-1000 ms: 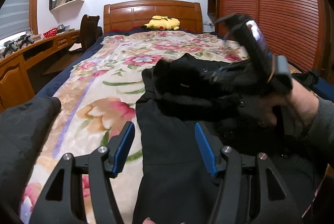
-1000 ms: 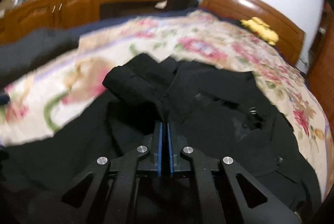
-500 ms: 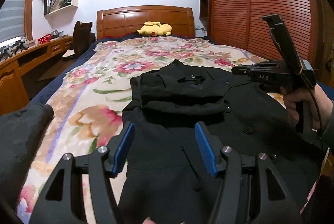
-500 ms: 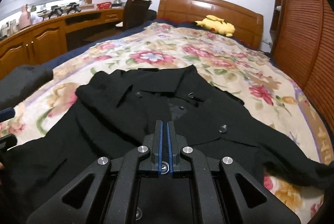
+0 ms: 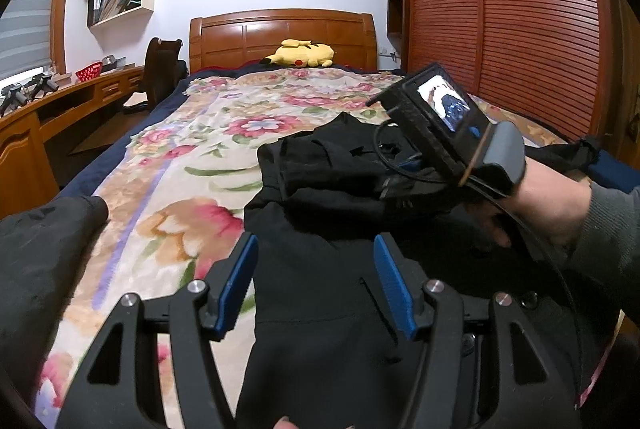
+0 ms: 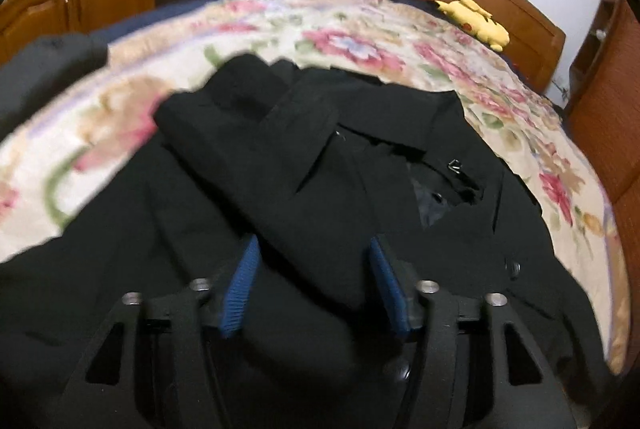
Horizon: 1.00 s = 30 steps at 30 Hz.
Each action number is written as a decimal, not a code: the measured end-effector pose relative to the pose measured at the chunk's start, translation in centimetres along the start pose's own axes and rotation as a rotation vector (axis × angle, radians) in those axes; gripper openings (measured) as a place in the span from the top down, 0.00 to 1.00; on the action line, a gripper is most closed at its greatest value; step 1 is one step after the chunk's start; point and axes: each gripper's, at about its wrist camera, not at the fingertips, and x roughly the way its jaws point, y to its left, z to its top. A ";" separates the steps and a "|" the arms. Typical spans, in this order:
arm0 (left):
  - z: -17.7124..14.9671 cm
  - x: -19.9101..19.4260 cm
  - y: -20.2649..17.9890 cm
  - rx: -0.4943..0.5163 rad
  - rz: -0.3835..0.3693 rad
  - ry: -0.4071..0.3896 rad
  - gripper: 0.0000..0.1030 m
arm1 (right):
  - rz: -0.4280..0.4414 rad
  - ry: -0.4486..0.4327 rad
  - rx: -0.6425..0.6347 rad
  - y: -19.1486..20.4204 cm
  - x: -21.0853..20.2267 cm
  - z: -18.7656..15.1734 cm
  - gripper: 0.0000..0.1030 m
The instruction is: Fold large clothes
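From the left wrist view, the left gripper [image 5: 314, 293] hovers with its blue pads apart and empty over the near hem of the black coat [image 5: 320, 309], which lies spread on the floral bedspread [image 5: 180, 157]. To the right, a hand [image 5: 548, 205] lowers the right gripper [image 5: 394, 185] onto the coat's folded sleeve. A yellow plush toy [image 5: 300, 53] sits by the far headboard.

From the right wrist view, the right gripper [image 6: 314, 285] has its jaws opening, pads wide on either side of the folded sleeve [image 6: 256, 165] without pressing it. The coat [image 6: 460, 249] fills the near bedspread [image 6: 360, 41].
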 end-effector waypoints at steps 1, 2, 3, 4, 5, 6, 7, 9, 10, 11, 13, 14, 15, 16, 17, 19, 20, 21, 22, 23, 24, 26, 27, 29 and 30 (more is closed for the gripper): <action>0.0 0.1 0.0 0.001 0.000 0.002 0.42 | -0.003 -0.014 0.008 -0.3 -0.2 0.0 0.97; -0.1 0.2 0.0 0.003 0.000 0.003 0.42 | 0.000 -0.057 0.034 -0.9 -1.0 -0.1 0.98; -0.1 0.1 -0.1 0.005 -0.002 0.003 0.42 | 0.003 -0.095 0.065 -1.6 -1.9 -0.4 0.98; -0.1 0.1 -0.2 0.007 -0.004 0.002 0.42 | -0.006 -0.127 0.101 -2.3 -2.8 -0.7 0.98; 0.0 0.2 -0.3 0.008 -0.007 0.000 0.42 | -0.020 -0.155 0.143 -3.1 -3.8 -1.1 0.98; 0.1 0.0 -0.5 0.008 -0.014 -0.005 0.42 | -0.031 -0.190 0.205 -4.4 -5.2 -2.0 0.98; 0.1 0.0 -0.6 0.008 -0.018 -0.007 0.42 | -0.042 -0.211 0.252 -5.2 -6.3 -2.8 0.98; 0.2 -0.2 -0.9 0.007 -0.031 -0.013 0.42 | -0.069 -0.230 0.338 -6.9 -7.9 -4.6 0.98; 0.2 -0.3 -1.1 0.007 -0.037 -0.017 0.42 | -0.081 -0.224 0.383 -7.9 -8.6 -5.9 0.98; 0.2 -0.4 -1.3 0.007 -0.045 -0.021 0.42 | -0.090 -0.219 0.404 -8.3 -9.0 -6.4 0.98; 0.3 -0.6 -1.6 0.007 -0.056 -0.024 0.42 | -0.134 -0.186 0.441 -9.6 -10.0 -8.6 0.98; 0.3 -0.7 -1.8 0.009 -0.060 -0.026 0.42 | -0.141 -0.176 0.446 -9.7 -10.4 -9.3 0.98; 0.4 -0.7 -2.0 0.012 -0.065 -0.027 0.42 | -0.152 -0.173 0.450 -9.9 -11.1 -10.4 0.98; 0.4 -0.9 -2.3 0.015 -0.070 -0.031 0.42 | -0.166 -0.163 0.445 -10.1 -11.6 -11.0 0.98; 0.4 -0.9 -2.5 0.016 -0.073 -0.035 0.42 | -0.180 -0.152 0.437 -10.1 -11.9 -11.4 0.98; 0.5 -0.9 -2.7 0.013 -0.078 -0.039 0.42 | -0.186 -0.150 0.432 -10.5 -12.6 -11.7 0.98; 0.6 -0.9 -2.8 0.009 -0.081 -0.039 0.42 | -0.185 -0.155 0.435 -10.6 -13.1 -11.6 0.98; 0.6 -0.8 -2.8 0.004 -0.084 -0.037 0.42 | -0.184 -0.160 0.437 -10.6 -13.4 -11.5 0.93; 0.6 -0.8 -2.8 0.002 -0.086 -0.035 0.42 | -0.178 -0.165 0.435 -10.5 -13.6 -11.1 0.88; 0.6 -0.7 -2.9 0.001 -0.088 -0.034 0.42 | -0.167 -0.169 0.427 -10.5 -13.7 -10.6 0.72; 0.6 -0.6 -3.1 0.006 -0.087 -0.032 0.42 | -0.165 -0.175 0.419 -10.4 -13.7 -10.1 0.51; 0.6 -0.4 -3.3 0.014 -0.083 -0.029 0.42 | -0.168 -0.182 0.407 -10.6 -13.2 -9.2 0.39; 0.5 -0.3 -3.4 0.020 -0.082 -0.027 0.42 | -0.162 -0.176 0.412 -11.1 -12.6 -8.9 0.39; 0.4 -0.1 -3.5 0.027 -0.070 -0.021 0.42 | -0.162 -0.148 0.422 -12.0 -10.9 -8.3 0.39; 0.4 0.1 -3.5 0.023 -0.067 -0.014 0.42 | -0.167 -0.134 0.420 -12.4 -10.2 -8.1 0.39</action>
